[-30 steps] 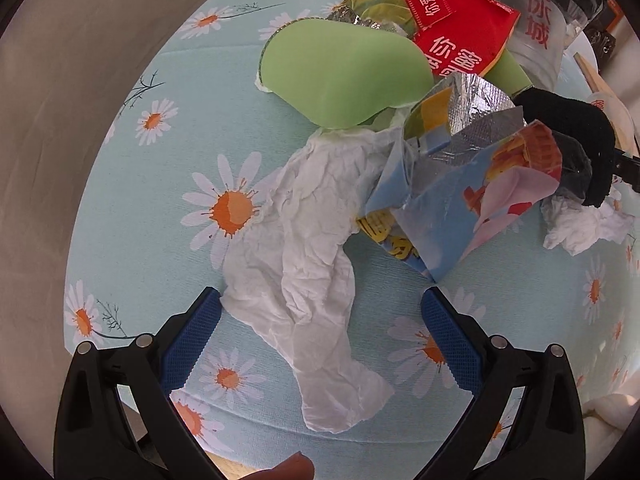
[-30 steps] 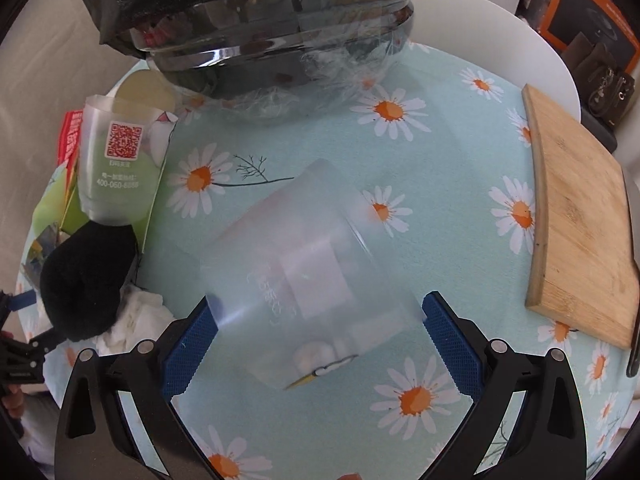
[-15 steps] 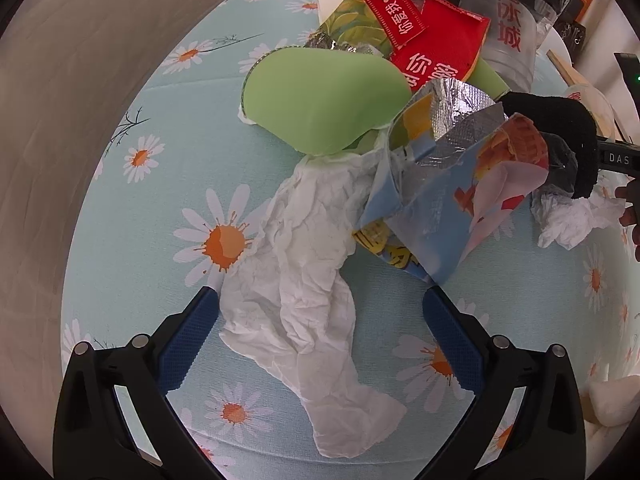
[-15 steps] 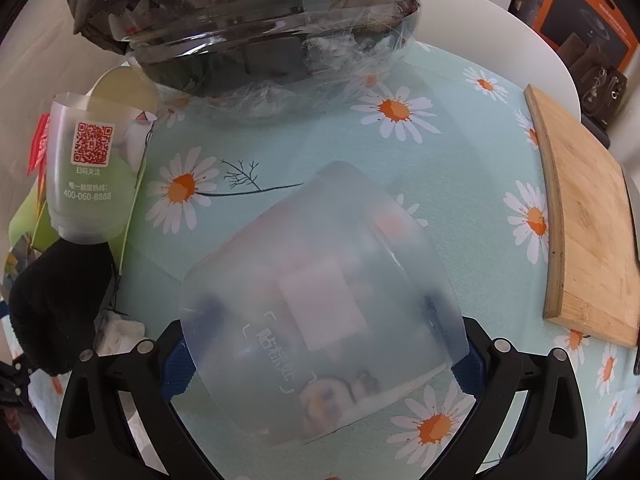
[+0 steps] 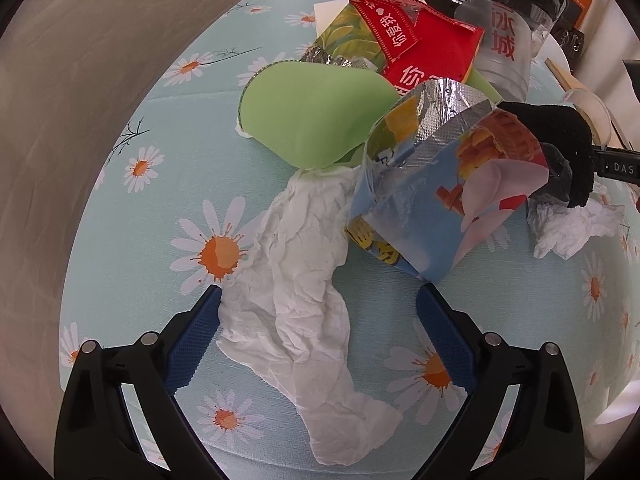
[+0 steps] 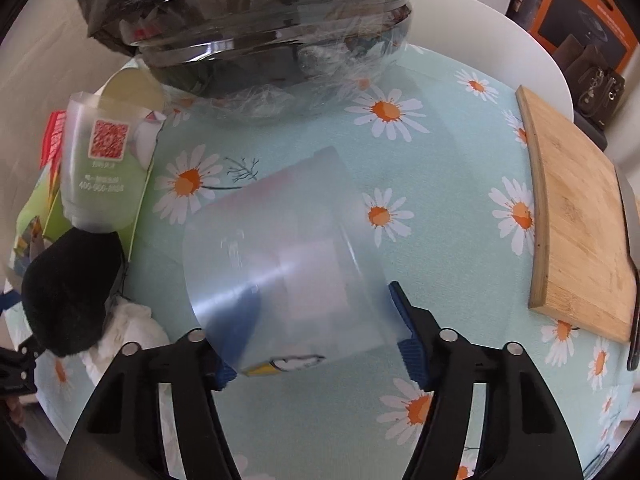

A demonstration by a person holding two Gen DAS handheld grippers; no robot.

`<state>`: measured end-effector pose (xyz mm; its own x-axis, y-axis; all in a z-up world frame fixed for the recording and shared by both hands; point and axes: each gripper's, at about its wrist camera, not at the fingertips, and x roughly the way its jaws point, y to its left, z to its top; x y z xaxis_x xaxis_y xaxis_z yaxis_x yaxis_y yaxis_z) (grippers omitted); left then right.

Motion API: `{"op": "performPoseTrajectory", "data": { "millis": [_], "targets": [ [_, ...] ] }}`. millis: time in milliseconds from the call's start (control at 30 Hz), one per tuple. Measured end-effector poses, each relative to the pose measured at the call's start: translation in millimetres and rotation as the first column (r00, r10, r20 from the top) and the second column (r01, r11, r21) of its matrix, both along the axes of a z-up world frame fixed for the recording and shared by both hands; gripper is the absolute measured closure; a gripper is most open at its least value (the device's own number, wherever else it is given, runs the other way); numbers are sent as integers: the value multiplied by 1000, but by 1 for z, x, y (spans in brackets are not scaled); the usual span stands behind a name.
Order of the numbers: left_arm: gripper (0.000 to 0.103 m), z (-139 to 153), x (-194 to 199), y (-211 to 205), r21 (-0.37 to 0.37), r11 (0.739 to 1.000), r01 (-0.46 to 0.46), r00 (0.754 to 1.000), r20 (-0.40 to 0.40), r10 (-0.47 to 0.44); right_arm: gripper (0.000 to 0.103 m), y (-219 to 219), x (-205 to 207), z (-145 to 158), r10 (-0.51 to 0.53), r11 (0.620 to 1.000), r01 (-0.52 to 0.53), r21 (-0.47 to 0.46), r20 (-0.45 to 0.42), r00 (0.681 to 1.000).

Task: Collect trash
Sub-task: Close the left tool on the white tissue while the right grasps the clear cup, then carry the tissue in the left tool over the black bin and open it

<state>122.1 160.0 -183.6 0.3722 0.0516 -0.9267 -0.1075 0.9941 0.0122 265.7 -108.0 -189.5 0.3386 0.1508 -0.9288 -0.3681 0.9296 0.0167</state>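
Trash, daisy-print tablecloth (image 5: 168, 184): crumpled white tissue (image 5: 304, 280) lying near, between the spread jaws of the left gripper (image 5: 318, 312); blue snack bag (image 5: 440, 184), green paper (image 5: 312, 116) and red packet (image 5: 424, 48) farther. Frosted plastic cup (image 6: 280, 256) pinched in the right gripper (image 6: 316, 328); black-lined bin (image 6: 256, 20) far, wooden board (image 6: 580, 216) right.

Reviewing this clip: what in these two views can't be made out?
- Right wrist view: the cup is motion-blurred; its print is unreadable, and it covers the right gripper's left finger, so firm contact is unclear.
- Right wrist view: the bin's inside is hidden by its black liner and glare.
- Left wrist view: what lies under the tissue and snack bag is covered.
- Left wrist view: the black object is unidentifiable.
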Motion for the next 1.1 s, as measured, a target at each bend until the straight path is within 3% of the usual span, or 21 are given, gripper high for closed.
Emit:
{"op": "performPoseTrajectory", "data": {
  "millis": [100, 167, 267, 367, 600, 1100],
  "targets": [
    [22, 3, -1, -7, -5, 1000, 28, 1000, 7, -28, 46, -3, -12, 4, 19, 999, -18, 39, -23, 1000],
    [49, 9, -3, -12, -11, 997, 70, 998, 5, -70, 46, -6, -19, 13, 14, 998, -13, 68, -20, 1000],
    [76, 13, -3, -20, -21, 995, 96, 995, -8, -96, 46, -5, -32, 30, 32, 996, -33, 77, 14, 999],
    [84, 10, -4, -24, -23, 995, 98, 995, -14, -98, 46, -1, -40, 49, 48, 997, -52, 64, 62, 997],
    [89, 19, -20, -29, -17, 995, 95, 995, -14, -96, 46, -18, -66, 93, 36, 996, -47, 73, 142, 989],
    [89, 108, -54, -46, 101, 981, 164, 970, 164, -180, 46, -49, -110, 156, -6, 989, -40, 144, 305, 952]
  ]
}}
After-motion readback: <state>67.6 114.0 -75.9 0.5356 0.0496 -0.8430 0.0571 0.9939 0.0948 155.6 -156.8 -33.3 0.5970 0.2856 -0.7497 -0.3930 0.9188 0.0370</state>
